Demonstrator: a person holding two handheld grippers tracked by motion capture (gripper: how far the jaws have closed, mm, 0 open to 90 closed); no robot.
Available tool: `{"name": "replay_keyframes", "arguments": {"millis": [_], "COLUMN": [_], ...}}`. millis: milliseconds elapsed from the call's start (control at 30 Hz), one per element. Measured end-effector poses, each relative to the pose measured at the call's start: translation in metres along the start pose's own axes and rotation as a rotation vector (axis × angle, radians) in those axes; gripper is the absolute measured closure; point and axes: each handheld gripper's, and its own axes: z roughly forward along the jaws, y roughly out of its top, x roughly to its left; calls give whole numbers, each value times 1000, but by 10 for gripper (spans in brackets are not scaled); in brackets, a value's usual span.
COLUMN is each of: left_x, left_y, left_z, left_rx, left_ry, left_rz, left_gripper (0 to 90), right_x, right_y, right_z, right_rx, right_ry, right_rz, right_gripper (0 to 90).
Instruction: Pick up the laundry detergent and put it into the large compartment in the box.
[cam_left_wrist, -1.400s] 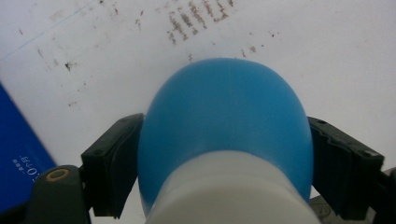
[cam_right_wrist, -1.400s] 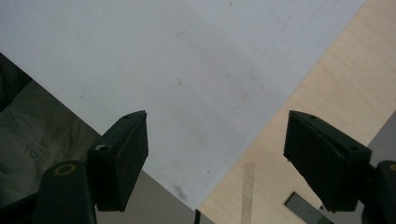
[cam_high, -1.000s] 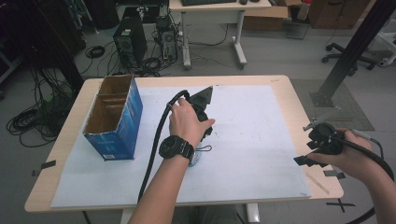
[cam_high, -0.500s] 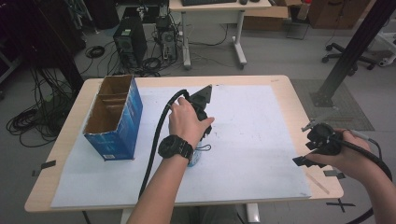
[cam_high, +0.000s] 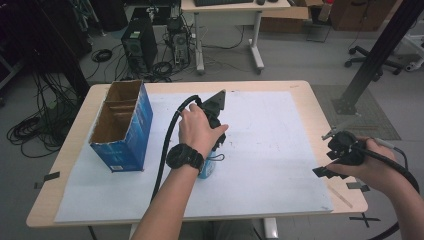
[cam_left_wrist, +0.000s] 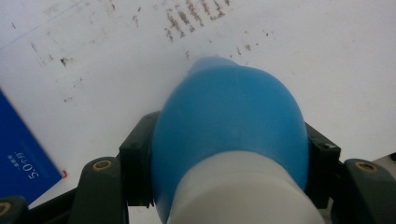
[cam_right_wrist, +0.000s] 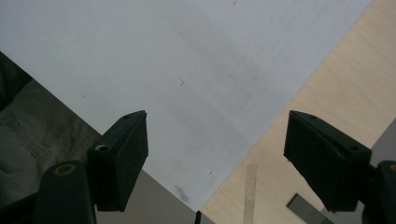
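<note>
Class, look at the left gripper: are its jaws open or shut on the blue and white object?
Shut: the left gripper has both black pads pressed against the blue and white object.

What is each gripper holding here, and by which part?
The left gripper is shut on the blue and white bottle, its jaws pressing the two sides of the blue part. The right gripper holds nothing, jaws apart.

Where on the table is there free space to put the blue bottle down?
The white sheet lies bare between the left gripper and the right gripper, and along the far edge. It is crowded at the left: the blue bottle and the open cardboard box stand close together.
</note>
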Motion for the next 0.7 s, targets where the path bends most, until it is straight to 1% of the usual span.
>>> {"name": "replay_keyframes", "arguments": {"millis": [200,467,567,700], "left_x": [4,14,16,19], "left_y": [-1,-5,-7,-7], "left_z": [-7,-23,-28,-37], "left_rx": [-5,-19,-12,-16], "left_ry": [9,12,11,2], "left_rz": [-1,-11,-10,-14], "left_gripper": [371,372,372,372], "right_x": [0,2,3,4], "right_y": [1,5,7,10], "right_z": [-1,0,2,3], "right_rx": [1,2,7,13], "right_ry": [0,1,2,1], "right_rz": [-3,-7,-11,-15], "right_gripper": [219,219,219,219]}}
